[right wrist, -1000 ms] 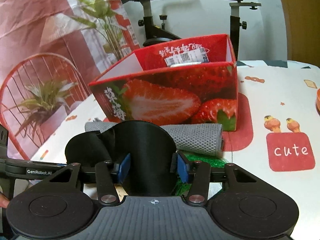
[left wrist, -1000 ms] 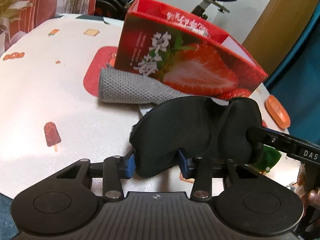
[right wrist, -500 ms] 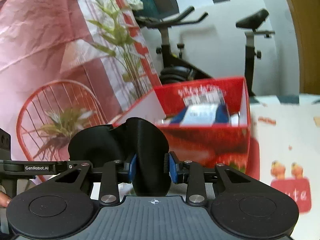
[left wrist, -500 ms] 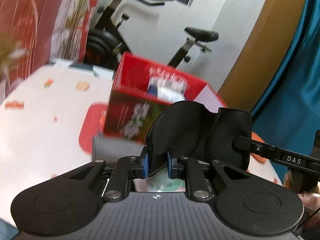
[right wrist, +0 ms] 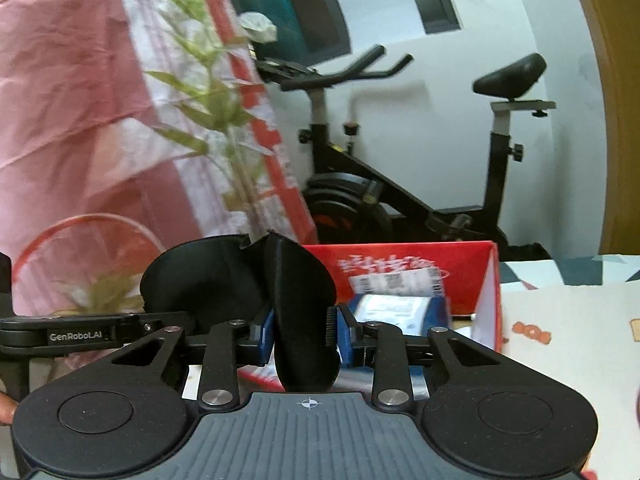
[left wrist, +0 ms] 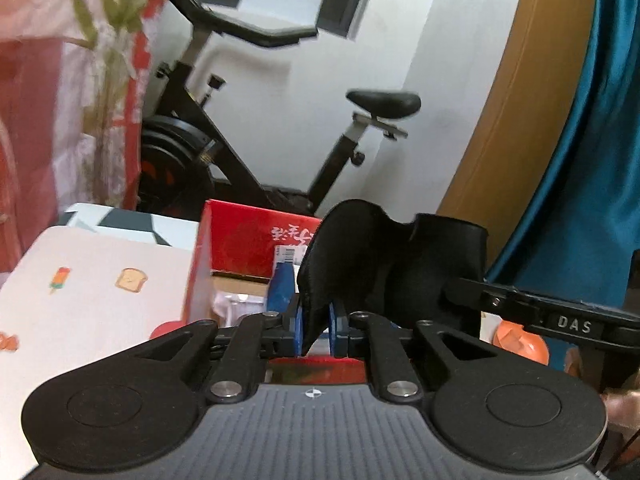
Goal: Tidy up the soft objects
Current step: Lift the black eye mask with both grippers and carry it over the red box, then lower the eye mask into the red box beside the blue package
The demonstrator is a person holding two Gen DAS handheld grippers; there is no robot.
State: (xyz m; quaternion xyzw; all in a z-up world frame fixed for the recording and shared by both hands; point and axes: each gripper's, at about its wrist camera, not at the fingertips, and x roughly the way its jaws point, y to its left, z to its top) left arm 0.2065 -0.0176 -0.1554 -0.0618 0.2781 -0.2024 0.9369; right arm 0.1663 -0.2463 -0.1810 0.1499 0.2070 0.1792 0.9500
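A black padded eye mask (left wrist: 372, 256) hangs in the air between both grippers, folded in the middle. My left gripper (left wrist: 316, 330) is shut on its left end. My right gripper (right wrist: 306, 330) is shut on the other end of the eye mask (right wrist: 300, 312). The mask is held above the near edge of the open red strawberry box (left wrist: 256, 236), which also shows in the right wrist view (right wrist: 400, 276). Inside the box lies a blue and white pack (right wrist: 400, 312). The other gripper's arm shows in each view.
The box stands on a white table (left wrist: 80, 292) with small printed pictures. An orange object (left wrist: 520, 344) lies at the right. An exercise bike (right wrist: 400, 184) and a plant-print screen (right wrist: 120, 120) stand behind the table.
Both grippers have closed tighter on the eye mask and lifted it from the table up over the box. The grey cloth and green item below have dropped out of view.
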